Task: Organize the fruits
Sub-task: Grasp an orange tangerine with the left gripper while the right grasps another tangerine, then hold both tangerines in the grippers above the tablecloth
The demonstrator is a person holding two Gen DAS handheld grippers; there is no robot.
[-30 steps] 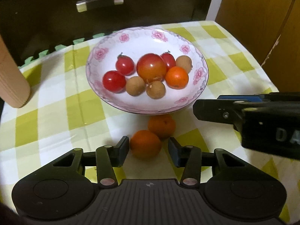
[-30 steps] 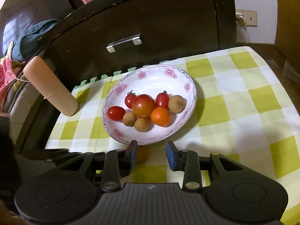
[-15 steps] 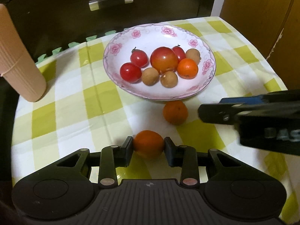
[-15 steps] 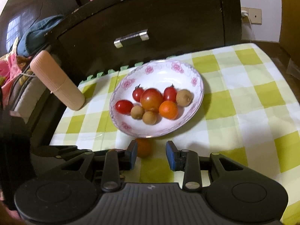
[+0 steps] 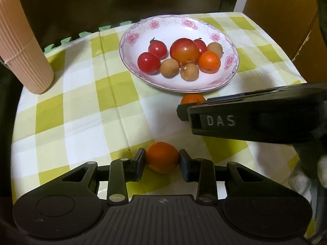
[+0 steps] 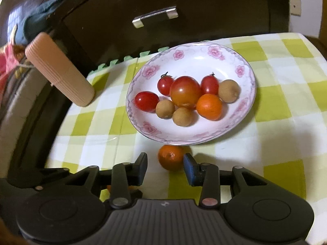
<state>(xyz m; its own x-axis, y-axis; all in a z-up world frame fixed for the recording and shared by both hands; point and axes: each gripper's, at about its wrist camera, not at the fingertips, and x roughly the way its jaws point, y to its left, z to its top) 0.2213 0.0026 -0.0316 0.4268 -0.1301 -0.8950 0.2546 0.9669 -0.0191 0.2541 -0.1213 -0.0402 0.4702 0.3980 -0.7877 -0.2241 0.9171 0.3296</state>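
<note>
Most of the job looks done already: plate point(image 6: 241, 126) in the middle of the right-wrist frame already loaded with three small red tomatoes, one big reddish-orange tomato point(image 6: 185, 91), three brown round fruits, and one orange point(image 6: 209, 107). Two oranges left off the plate, both on the checkered cloth point(image 5: 85, 110) just below the rim.

Left tongs point(image 5: 161, 161) at lower centre of the left-wrist frame, clamped narrow on the first stray orange point(image 5: 161, 156), pads touching both sides, having just been closing on it. Right tongs point(image 6: 165, 168) at lower centre of their own frame, a bit wider after just opening, second stray orange point(image 6: 171, 156) sitting between the fingers with a gap on the left side, so not gripped yet by the look of it.

Still to go, probably: lift both and drop them on the plate.

Surface: yellow-green and white cloth, a bit creased. Ribbed pink tube point(image 5: 24, 49) at upper left. Dark wooden drawer front with a metal handle point(image 6: 155, 16) behind, green foam edging point(image 6: 126, 58) along the back.
</note>
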